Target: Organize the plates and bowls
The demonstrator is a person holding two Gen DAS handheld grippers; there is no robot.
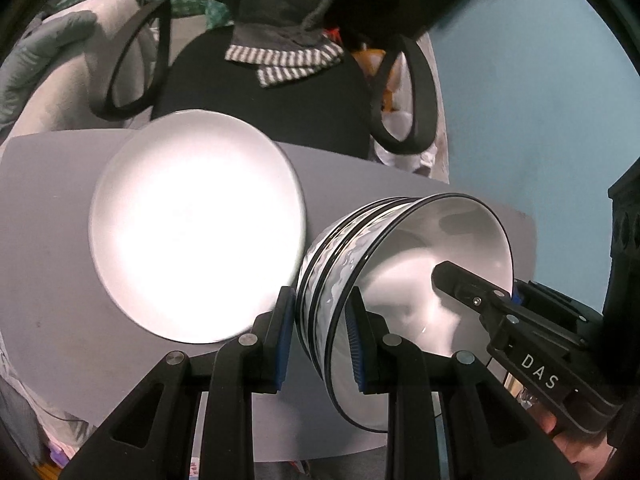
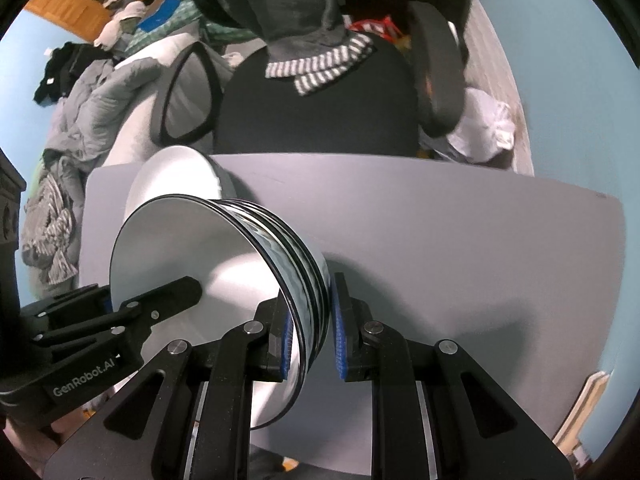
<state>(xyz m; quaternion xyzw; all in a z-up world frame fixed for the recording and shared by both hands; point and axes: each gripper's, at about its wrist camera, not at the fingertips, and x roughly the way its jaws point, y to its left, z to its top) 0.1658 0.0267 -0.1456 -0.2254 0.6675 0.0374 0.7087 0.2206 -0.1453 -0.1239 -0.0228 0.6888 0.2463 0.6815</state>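
Evidently the nested bowls (image 1: 404, 280) were mid-carry above the grey table (image 1: 60, 220), beside the white plate (image 1: 192, 224), with the left gripper (image 1: 320, 344) and right gripper (image 2: 312, 328) each clamped on opposite rims. Next, I judged, came a level, joint lowering.

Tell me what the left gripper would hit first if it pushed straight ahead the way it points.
Probably the grey table. The left gripper already clamps the stacked bowls' rim, so they would reach it first; depth is unclear.
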